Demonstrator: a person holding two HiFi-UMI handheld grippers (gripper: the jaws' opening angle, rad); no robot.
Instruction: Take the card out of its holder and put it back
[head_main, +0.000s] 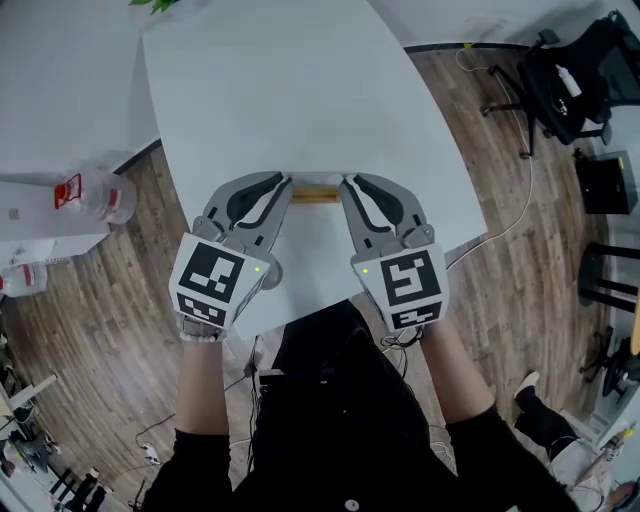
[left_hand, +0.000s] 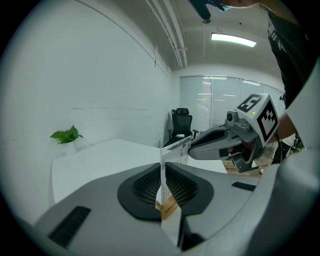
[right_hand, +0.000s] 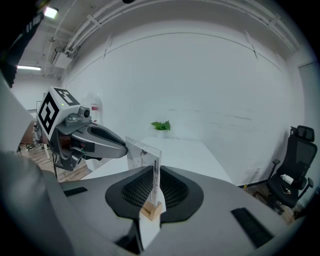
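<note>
On the white table (head_main: 300, 100), the left gripper (head_main: 283, 186) and the right gripper (head_main: 350, 184) face each other, each with its jaws pinched on one end of the upright card (right_hand: 142, 152), which stands in the small wooden holder (head_main: 315, 196) between them.

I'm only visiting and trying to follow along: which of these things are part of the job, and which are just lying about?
Part of the job: the card; its wooden holder; the left gripper and the right gripper, both shut on the card.

Just lying about: the plant; the office chair; the water jug on the floor.
</note>
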